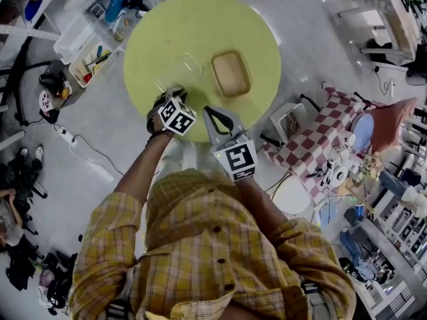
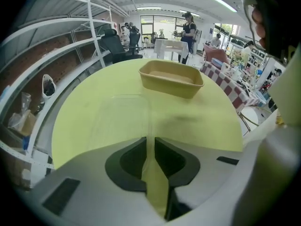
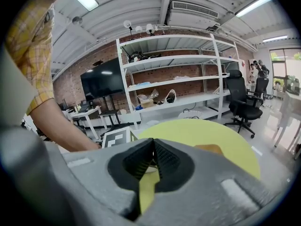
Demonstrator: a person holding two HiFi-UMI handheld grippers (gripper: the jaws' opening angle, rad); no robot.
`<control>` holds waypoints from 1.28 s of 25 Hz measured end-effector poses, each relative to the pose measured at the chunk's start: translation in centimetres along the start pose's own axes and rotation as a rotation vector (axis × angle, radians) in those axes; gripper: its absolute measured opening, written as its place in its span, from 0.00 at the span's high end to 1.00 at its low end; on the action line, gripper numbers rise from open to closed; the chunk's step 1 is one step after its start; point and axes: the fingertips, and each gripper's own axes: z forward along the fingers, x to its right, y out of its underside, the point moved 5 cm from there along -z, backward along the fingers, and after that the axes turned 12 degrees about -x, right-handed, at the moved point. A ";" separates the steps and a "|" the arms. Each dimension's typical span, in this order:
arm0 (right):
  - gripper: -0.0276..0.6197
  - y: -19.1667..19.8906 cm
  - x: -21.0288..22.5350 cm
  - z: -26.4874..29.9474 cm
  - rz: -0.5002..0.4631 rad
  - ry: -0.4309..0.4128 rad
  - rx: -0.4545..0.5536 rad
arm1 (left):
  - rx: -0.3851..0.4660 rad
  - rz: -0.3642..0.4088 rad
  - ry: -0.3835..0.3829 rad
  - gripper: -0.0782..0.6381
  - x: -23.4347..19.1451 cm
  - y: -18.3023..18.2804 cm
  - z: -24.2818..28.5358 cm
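A round yellow-green table holds a tan rectangular tray and, to its left, a clear plastic box. My left gripper is at the box's near edge. In the left gripper view the jaws are closed to a thin slit, and the rim of the clear box runs into it. The tan tray stands farther back. My right gripper hovers at the table's near edge. It is shut with nothing in it. The left arm is beside it.
Plastic bins of tools stand left of the table. A white stool and a checkered cloth are on the right. White shelving lines one wall, with an office chair near it. A person stands far back.
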 end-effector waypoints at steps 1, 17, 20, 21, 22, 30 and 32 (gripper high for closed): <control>0.96 0.2 0.0 0.1 -0.001 0.000 -0.001 | -0.007 0.001 -0.002 0.84 0.0 0.0 0.1; 0.96 1.8 0.4 0.5 0.047 -0.002 -0.002 | -0.055 -0.003 0.031 0.86 -0.4 -0.2 0.8; 0.96 1.8 0.5 0.5 0.050 0.000 -0.003 | -0.047 -0.010 0.024 0.87 -0.4 -0.4 0.4; 0.96 1.8 0.4 0.5 0.049 0.000 -0.005 | -0.045 -0.022 0.031 0.87 -0.5 -0.4 0.3; 0.96 1.8 0.3 0.4 0.047 0.000 -0.006 | -0.044 -0.035 0.041 0.87 -0.5 -0.4 0.4; 0.96 1.6 0.3 0.2 0.042 0.013 -0.004 | -0.014 -0.122 0.104 0.87 -0.5 -0.7 -0.7; 0.96 1.7 0.1 0.1 0.044 0.015 -0.005 | -0.009 -0.124 0.105 0.87 -0.4 -0.8 -1.1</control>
